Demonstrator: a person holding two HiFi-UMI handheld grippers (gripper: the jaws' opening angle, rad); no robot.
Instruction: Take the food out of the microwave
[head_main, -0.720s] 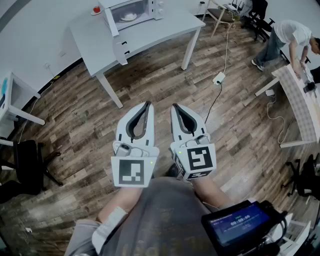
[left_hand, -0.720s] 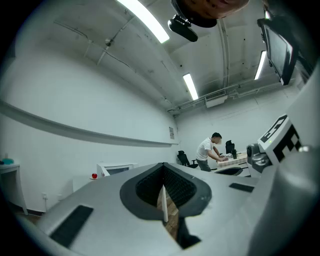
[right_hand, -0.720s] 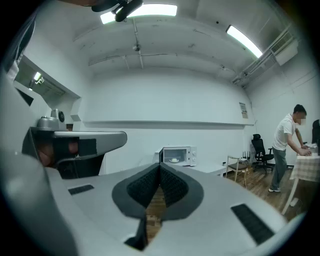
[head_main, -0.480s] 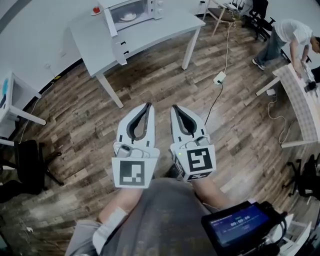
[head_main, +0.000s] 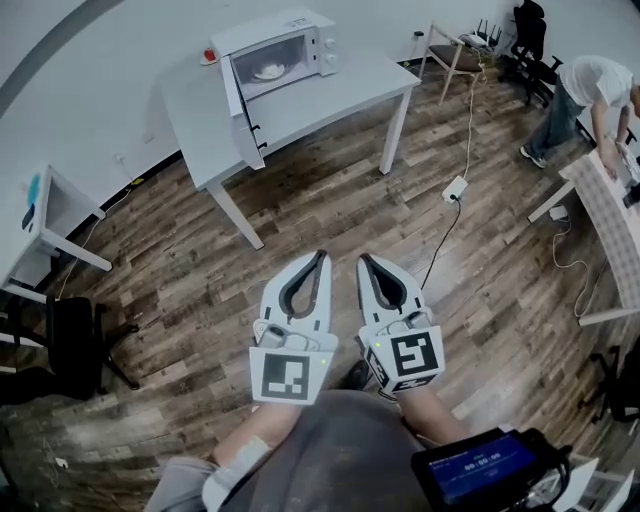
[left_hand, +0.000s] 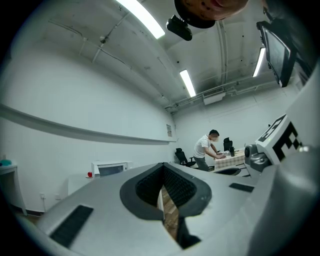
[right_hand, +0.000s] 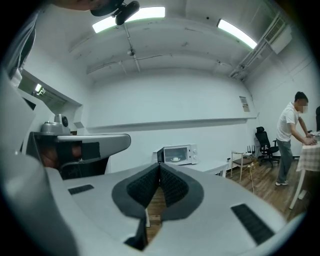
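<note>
The left claw (head_main: 322, 256) and right claw (head_main: 364, 259) are held side by side and level over the wooden floor (head_main: 180, 270), well apart from the table (head_main: 340, 95). In the left gripper view the left claw (left_hand: 162, 169) has its tips pressed together with nothing between them, and in the right gripper view the right claw (right_hand: 159, 169) is likewise pressed together and empty. On the far end of the table stands the white microwave (head_main: 280, 45) with its door (head_main: 236, 95) swung open to the left. The food (head_main: 269, 71) sits inside on a white plate and also shows through the right gripper view (right_hand: 175, 159). Each claw bears a cube (head_main: 406, 354) with black-and-white square markers. A screen (head_main: 478, 466) at the lower right shows pale digits too small to read. A person (head_main: 590, 85) in a white shirt bends over a checked table (head_main: 612, 205) at the right.
</note>
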